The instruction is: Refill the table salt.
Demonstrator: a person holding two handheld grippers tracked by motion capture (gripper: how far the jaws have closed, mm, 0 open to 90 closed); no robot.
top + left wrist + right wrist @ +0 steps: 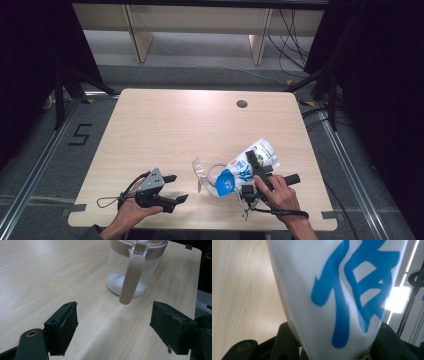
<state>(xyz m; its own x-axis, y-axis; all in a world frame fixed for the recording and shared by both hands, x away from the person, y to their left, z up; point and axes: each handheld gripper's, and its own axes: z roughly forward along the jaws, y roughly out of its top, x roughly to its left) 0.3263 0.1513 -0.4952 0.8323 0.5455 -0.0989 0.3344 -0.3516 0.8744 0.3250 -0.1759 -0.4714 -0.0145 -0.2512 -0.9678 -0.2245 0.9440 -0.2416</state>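
1. Right gripper point(256, 175): fingers clamped on a white bag with blue print point(246, 167), held tilted, its blue end over the mouth of a clear jar point(216, 179).
2. The jar stands near the front edge of the desk point(165, 125), right of centre; white powder covers its bottom.
3. Left gripper point(175, 188): fingers spread wide, nothing between them, near the front-left corner and pointing at the jar's handle point(131, 277).
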